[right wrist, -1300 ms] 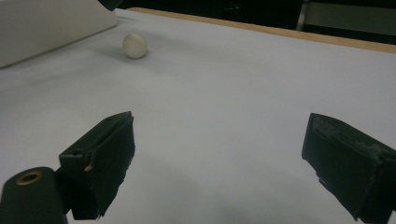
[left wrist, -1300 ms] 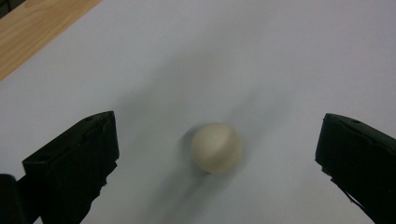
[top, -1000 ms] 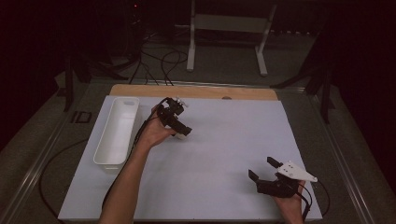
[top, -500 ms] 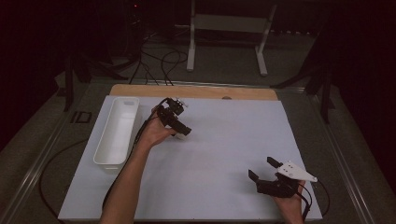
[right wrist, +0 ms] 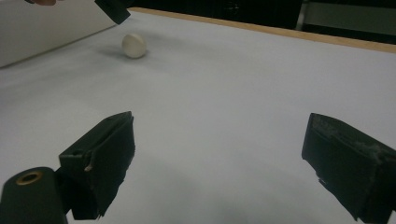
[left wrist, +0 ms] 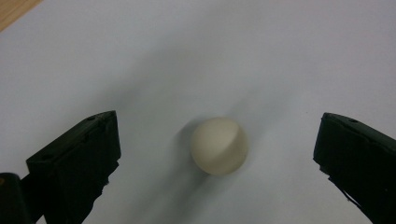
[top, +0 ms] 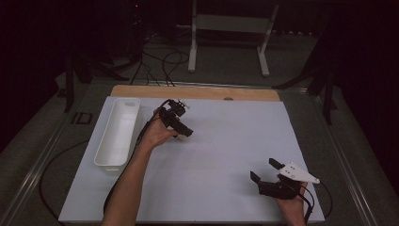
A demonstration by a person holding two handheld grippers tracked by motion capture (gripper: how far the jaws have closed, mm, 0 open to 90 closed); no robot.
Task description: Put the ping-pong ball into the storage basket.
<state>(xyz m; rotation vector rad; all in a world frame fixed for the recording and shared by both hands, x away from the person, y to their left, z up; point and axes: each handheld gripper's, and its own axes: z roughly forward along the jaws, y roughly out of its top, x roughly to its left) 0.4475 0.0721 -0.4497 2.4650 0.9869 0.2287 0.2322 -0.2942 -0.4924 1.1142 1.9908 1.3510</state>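
The left gripper (top: 181, 127) is held over the white sheet (top: 226, 155) on the table, near the far left part of it. A hand (top: 157, 134) holds it from behind, and the arm comes in from the bottom of the high view. Its 2 black jaws are wide apart. In the left gripper view, a small white ball (left wrist: 218, 145) sits on the sheet right in the gap between the 2 jaws. The jaws do not touch the ball. There is room on both sides of it. The ball makes a soft shadow on the sheet.

In the right gripper view, the same ball (right wrist: 134, 45) shows far off, near the top left, resting on the sheet. The tip of the left gripper (right wrist: 112, 9) hangs just above it there.

A long white tray (top: 117, 132) lies on the sheet just to the left of the left hand. The ball is near the tray but not in it.

The right gripper (top: 268, 176) is near the front right corner of the sheet, well apart from the ball. Its 2 jaws are also wide apart, and they hold nothing. It has a grey plate (top: 296, 172) with 3 corners on top. A wooden edge (top: 197, 92) runs along the far side of the table.
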